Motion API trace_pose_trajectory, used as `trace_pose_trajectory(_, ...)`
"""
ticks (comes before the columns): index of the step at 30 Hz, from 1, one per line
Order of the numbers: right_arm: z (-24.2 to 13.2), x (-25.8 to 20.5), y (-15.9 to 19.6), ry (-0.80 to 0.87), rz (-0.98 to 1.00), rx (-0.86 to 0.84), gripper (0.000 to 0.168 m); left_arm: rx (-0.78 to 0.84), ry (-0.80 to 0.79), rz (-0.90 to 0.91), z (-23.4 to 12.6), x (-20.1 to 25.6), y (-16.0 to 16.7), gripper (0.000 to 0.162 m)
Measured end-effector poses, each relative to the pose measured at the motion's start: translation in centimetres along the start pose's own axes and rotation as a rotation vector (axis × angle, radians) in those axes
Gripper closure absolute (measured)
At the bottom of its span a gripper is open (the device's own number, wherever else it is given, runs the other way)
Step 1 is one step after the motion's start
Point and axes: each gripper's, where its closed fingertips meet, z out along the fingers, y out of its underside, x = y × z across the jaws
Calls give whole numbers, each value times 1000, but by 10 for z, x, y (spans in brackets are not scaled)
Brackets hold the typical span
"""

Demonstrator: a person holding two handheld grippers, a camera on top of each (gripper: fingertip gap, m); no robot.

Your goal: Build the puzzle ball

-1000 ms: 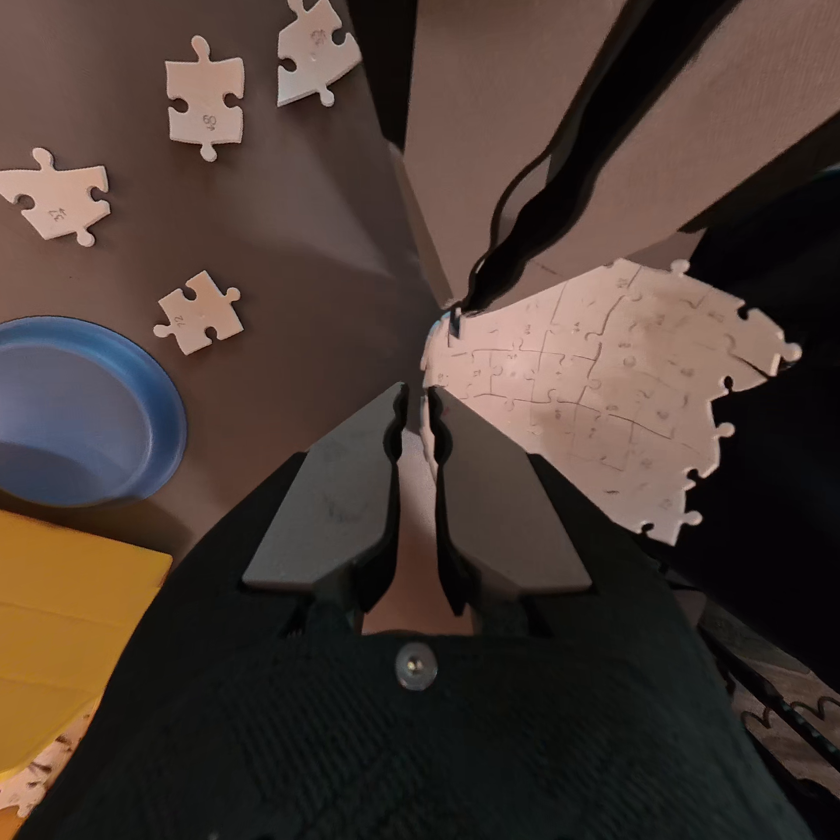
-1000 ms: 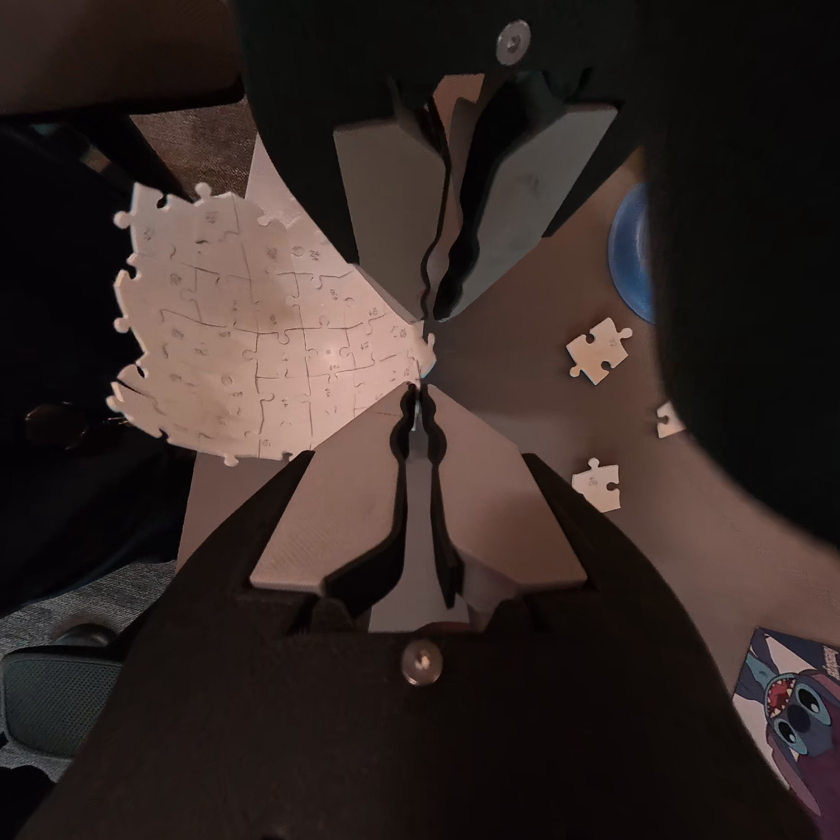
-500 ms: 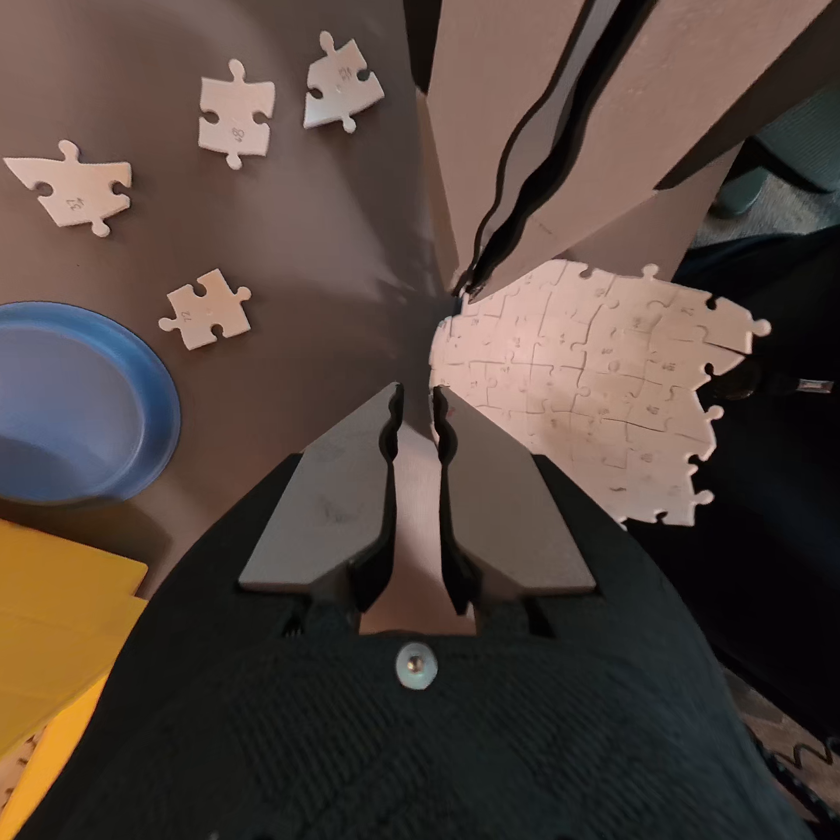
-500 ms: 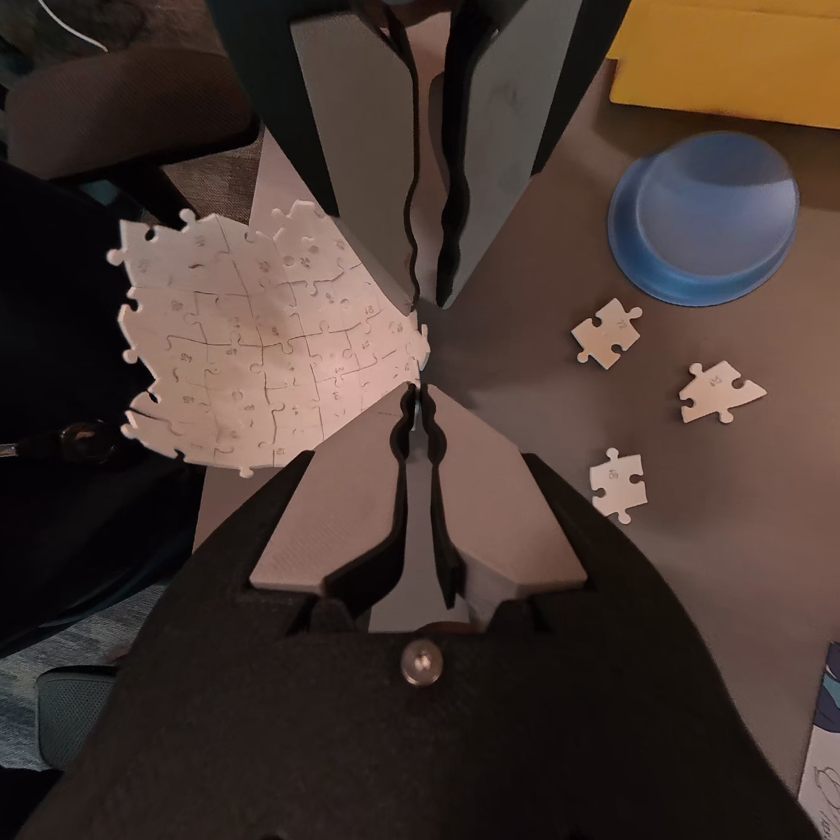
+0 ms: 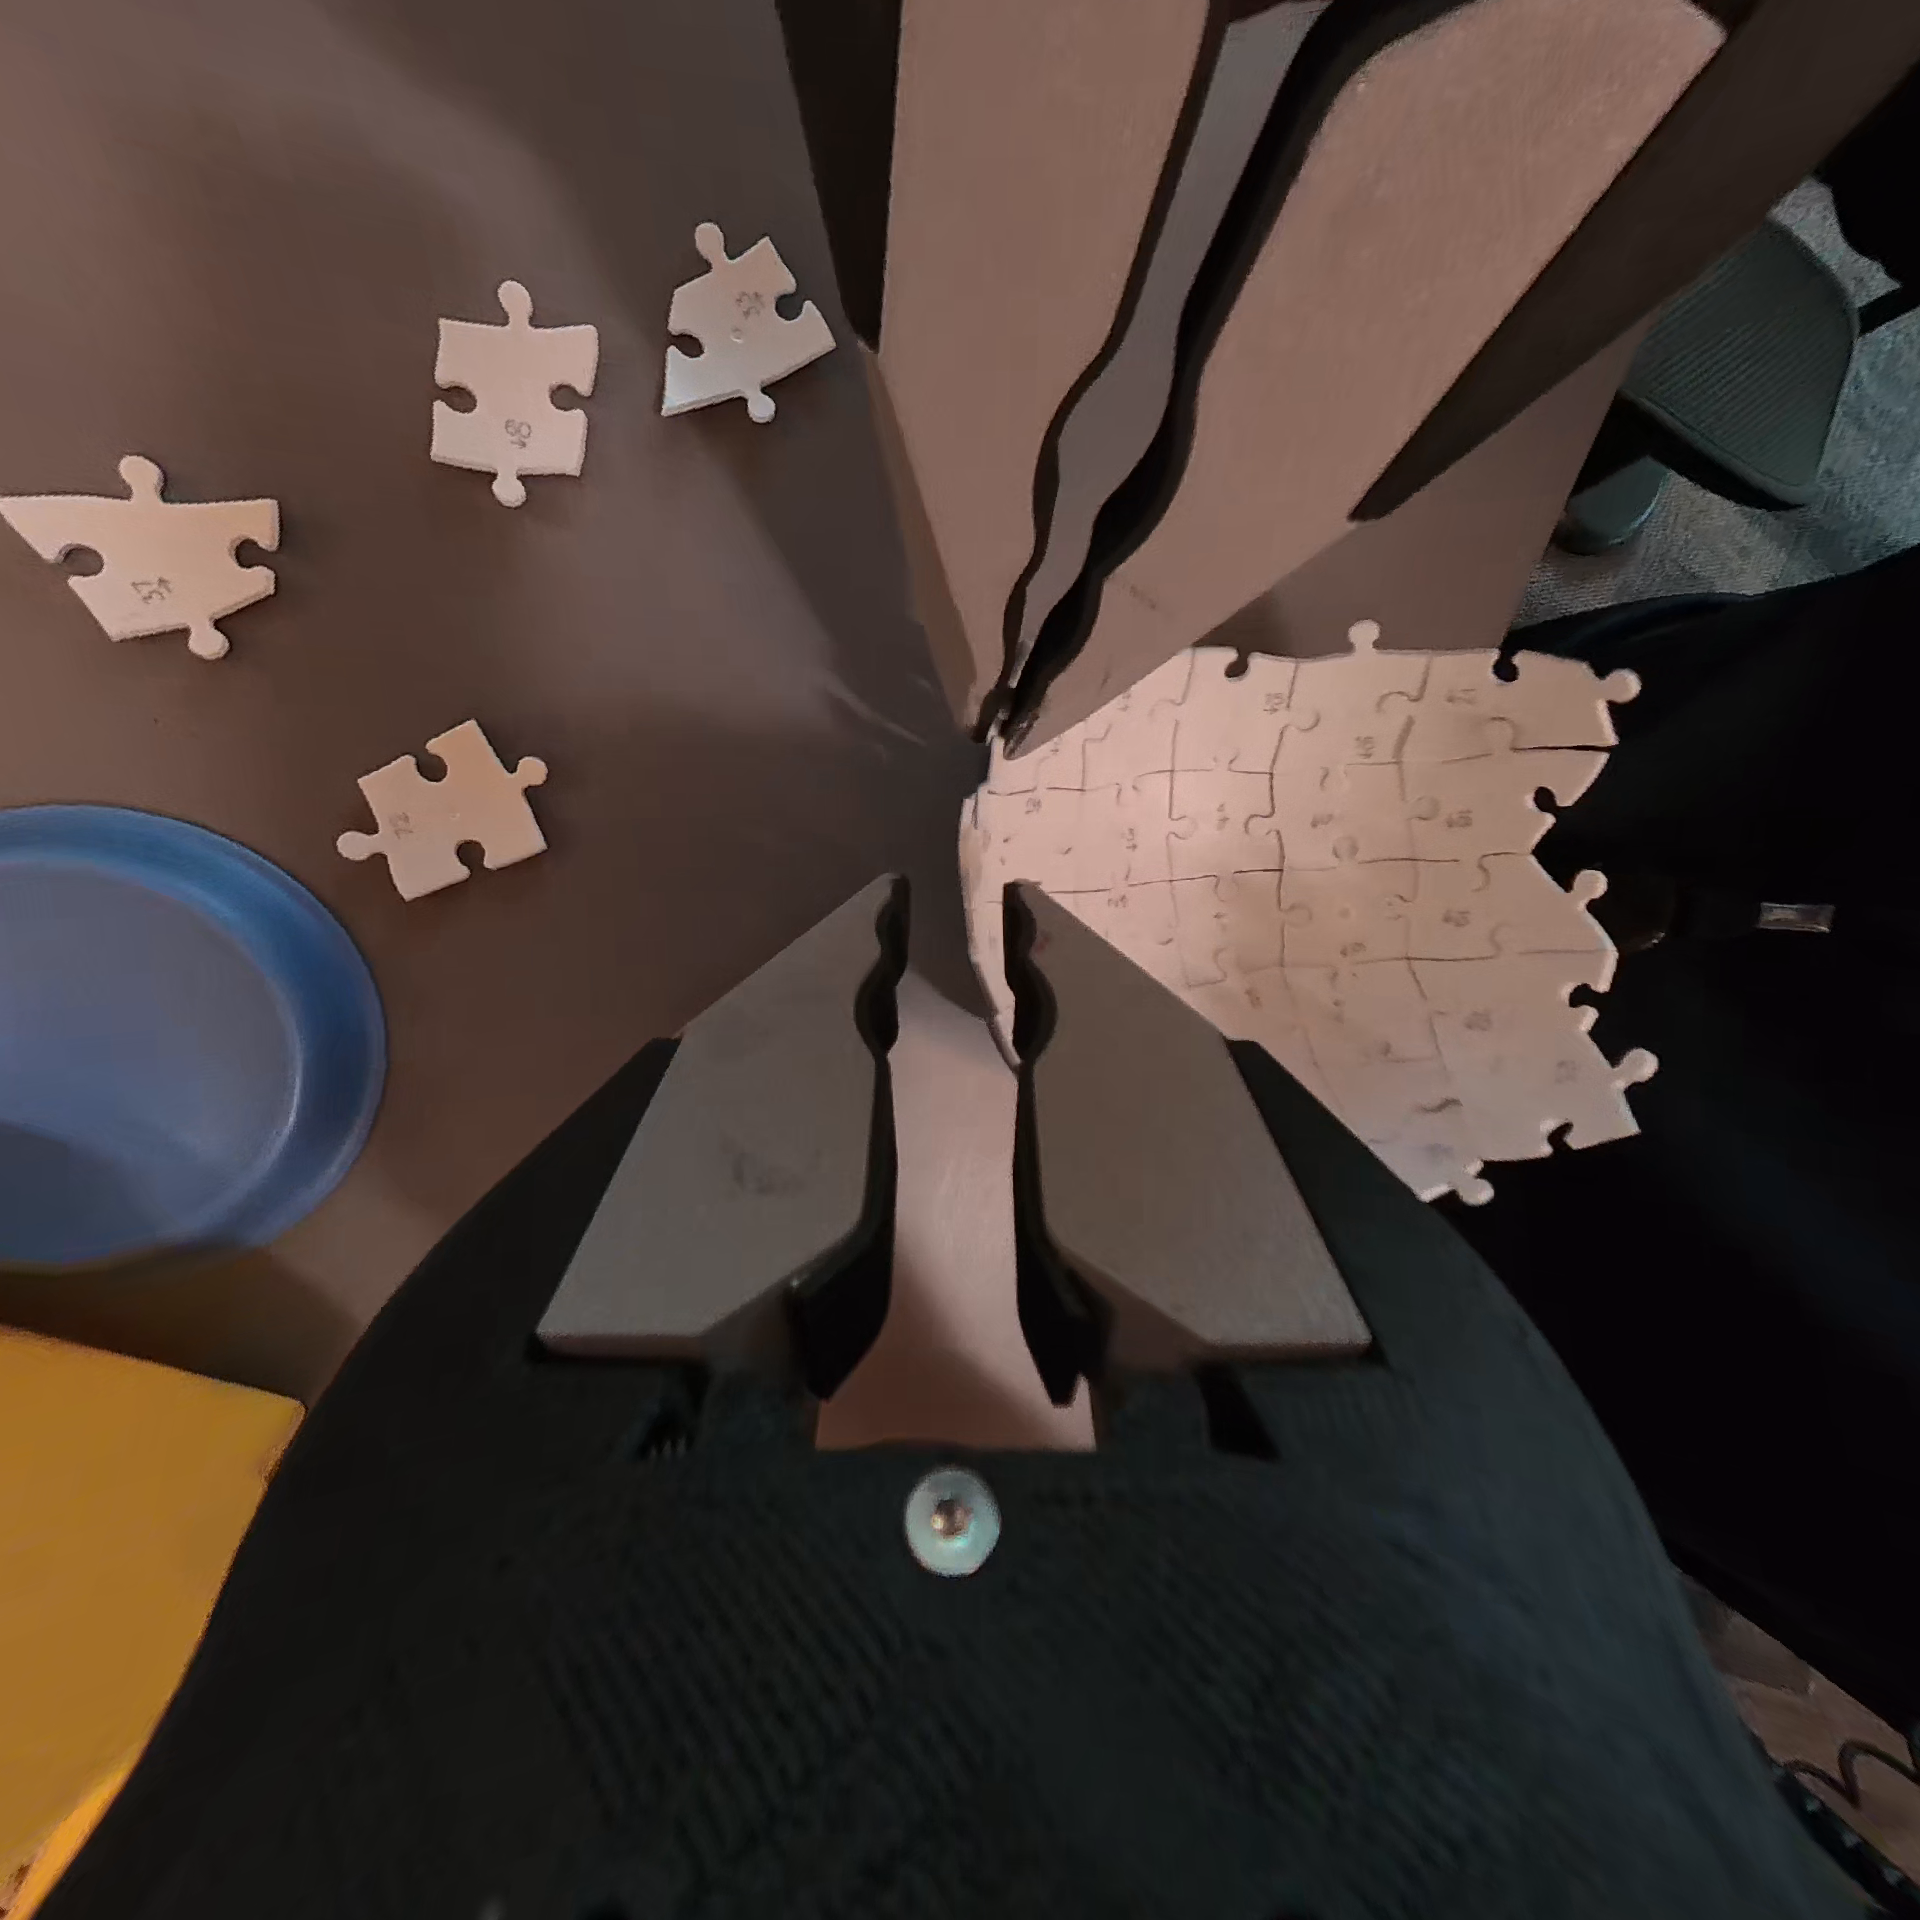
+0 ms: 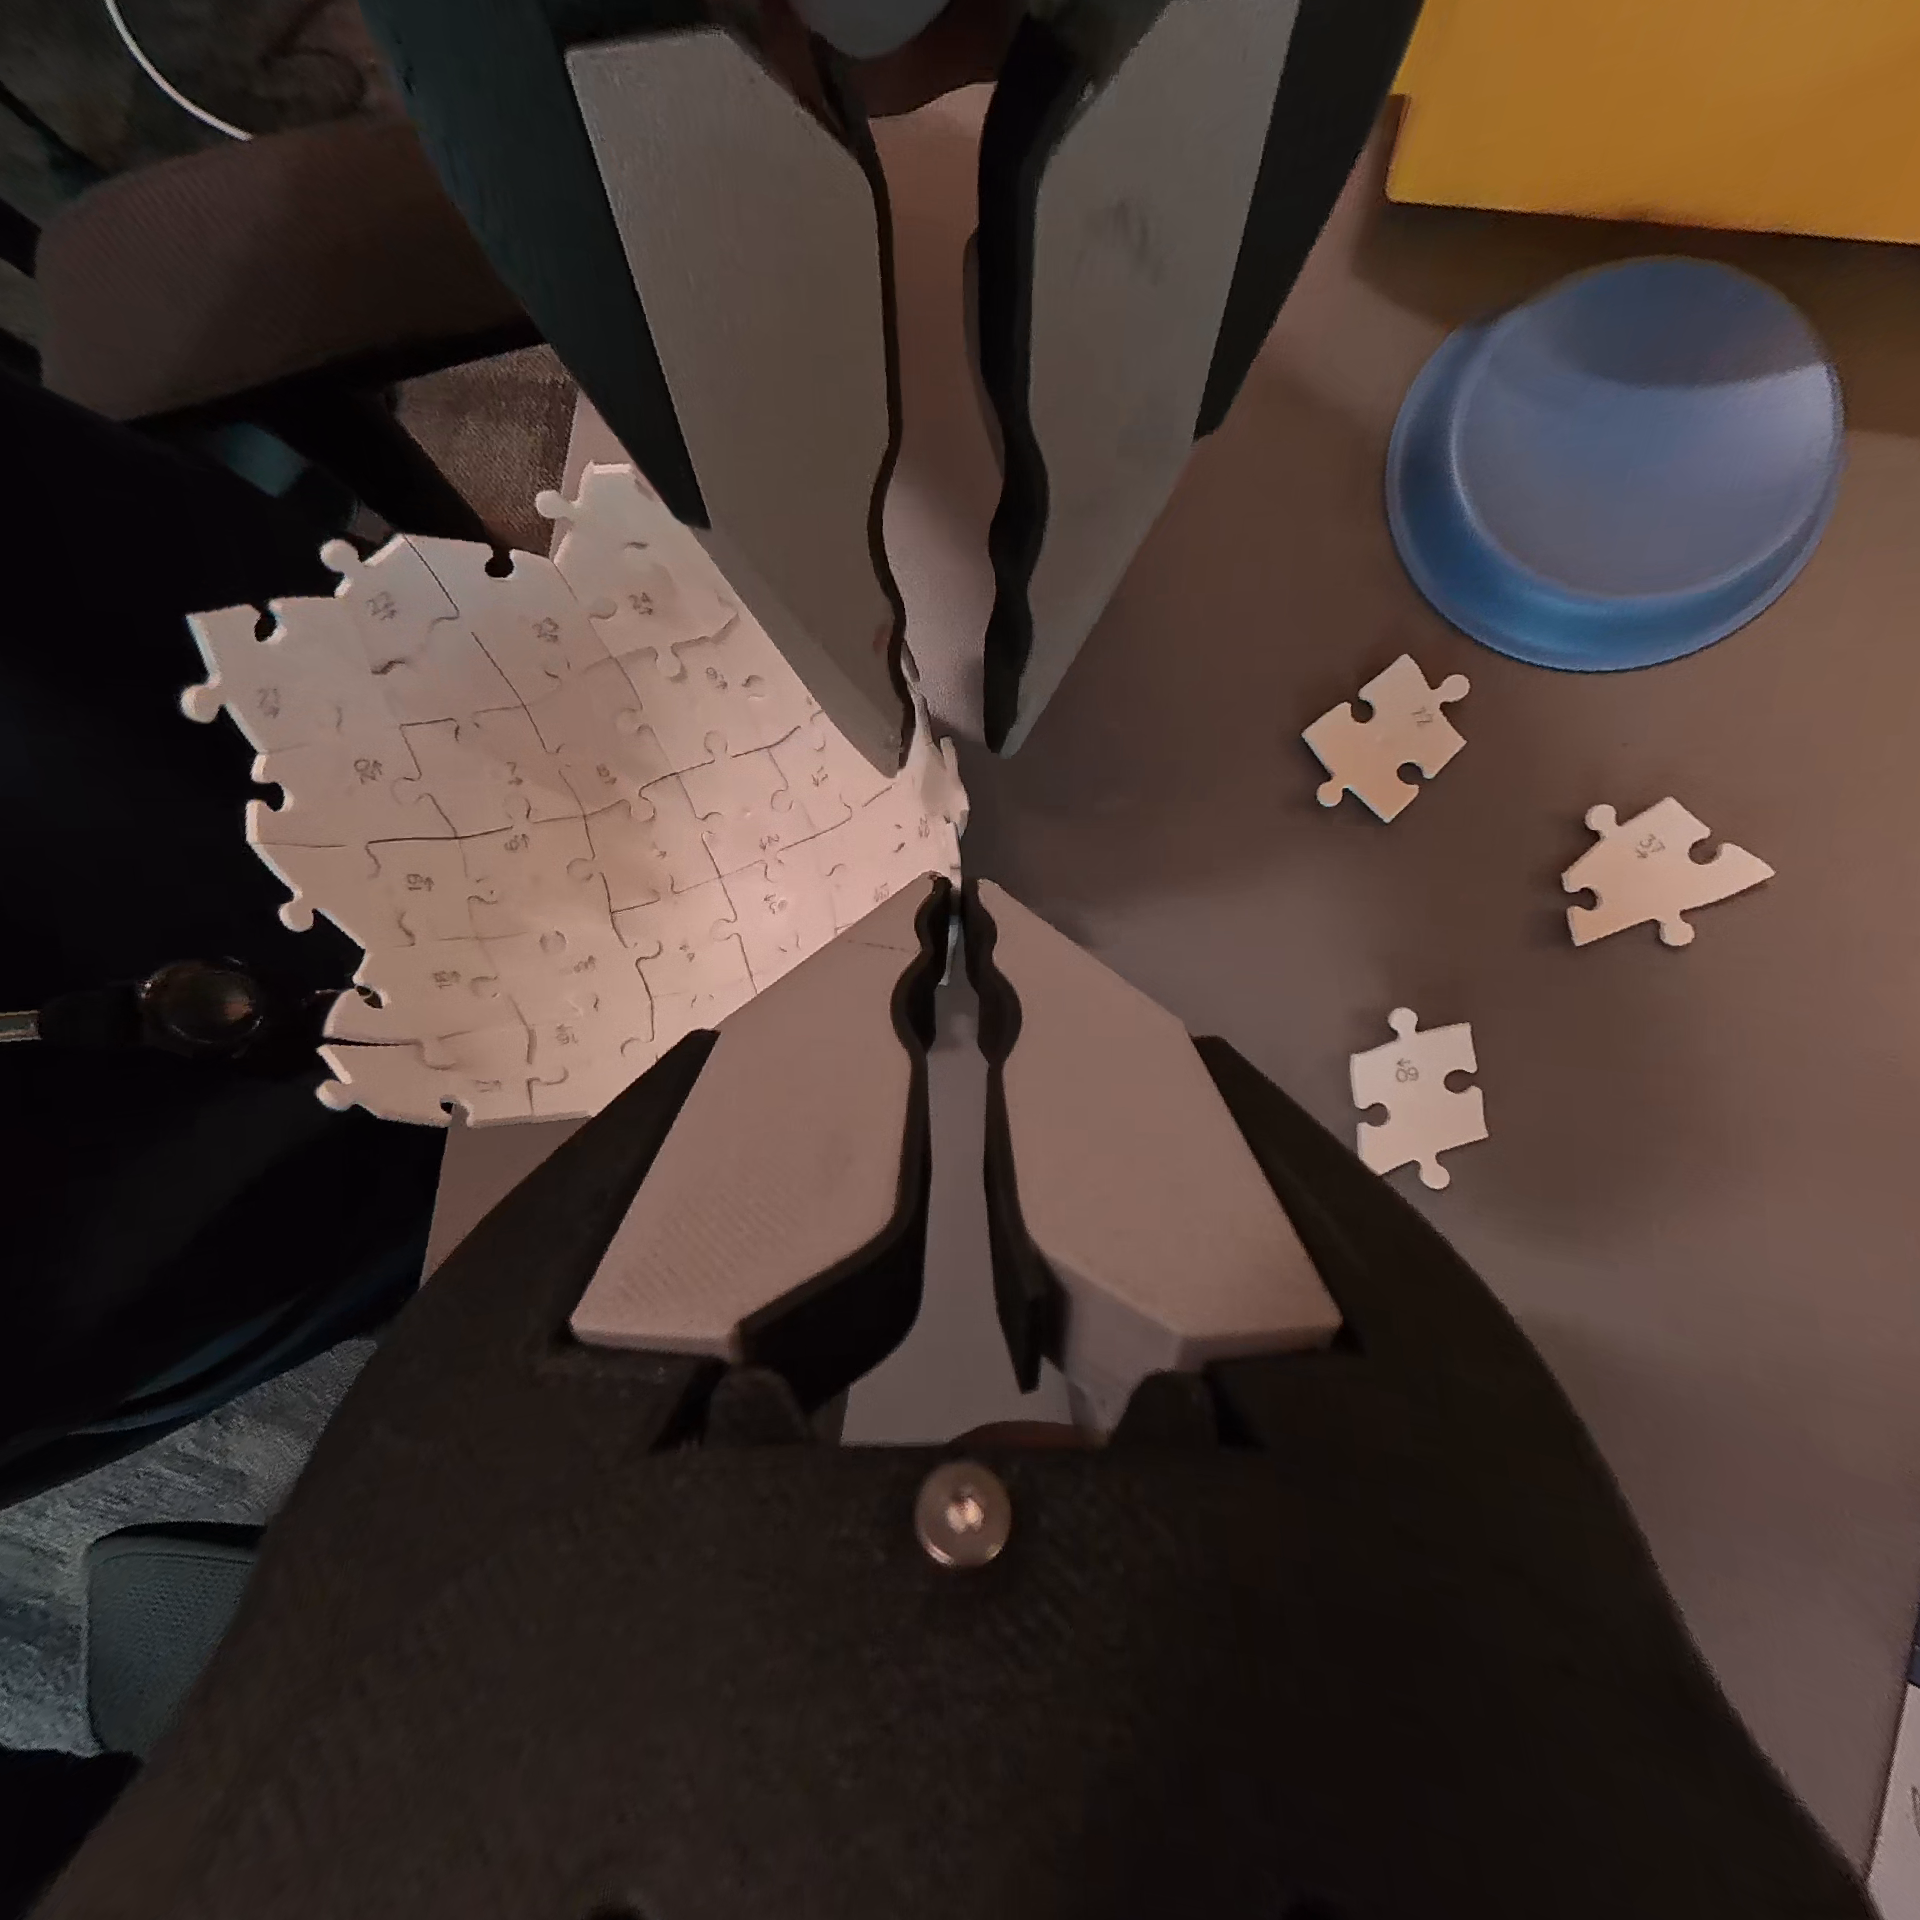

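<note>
The partly built puzzle ball, a curved white sheet of joined pieces (image 5: 1299,883), hangs over the table edge; it also shows in the right wrist view (image 6: 582,831). My right gripper (image 6: 954,894) is shut on the sheet's near edge and shows at the top of the left wrist view (image 5: 1003,717). My left gripper (image 5: 954,888) is open. The sheet's edge stands between its fingers, close to the right finger (image 5: 1039,935), and is not pinched. The right wrist view shows the left gripper (image 6: 951,727) from the front with its jaws apart.
Several loose white pieces lie on the brown table (image 5: 623,623), such as one (image 5: 447,810) near a blue round dish (image 5: 343,997), and others (image 6: 1387,738), (image 6: 1418,1096). A yellow box (image 5: 104,1507) sits beyond the dish. An office chair (image 5: 1745,364) stands off the table. Only a small space, under 4 cm, lies between the two pairs of fingers.
My left gripper was shut on the sheet's edge a second ago and has opened off it step by step. My right gripper has stayed shut on the sheet.
</note>
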Motion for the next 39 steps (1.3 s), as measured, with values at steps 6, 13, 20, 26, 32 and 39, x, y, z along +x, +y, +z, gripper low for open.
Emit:
trace_pose_trajectory(6, -1, 1, -1, 17, -17, -11, 168, -24, 11, 21, 5, 3, -3, 152)
trace_pose_trajectory(13, -2, 1, 1, 12, -36, -16, 168, -15, 24, 18, 6, 4, -6, 154)
trace_pose_trajectory(20, -1, 3, 4, -6, -21, -60, 168, 32, 26, 1, 6, 2, -10, 162)
trace_pose_trajectory(26, -1, 3, 5, -14, 3, -62, 168, 60, 39, -19, 7, 3, -9, 160)
trace_pose_trajectory(32, 1, 4, 6, -5, -7, -62, 168, 69, 51, -15, 9, 5, -9, 156)
trace_pose_trajectory(39, -1, 4, 6, 4, -11, -47, 168, 61, 4, 0, 9, 6, -13, 154)
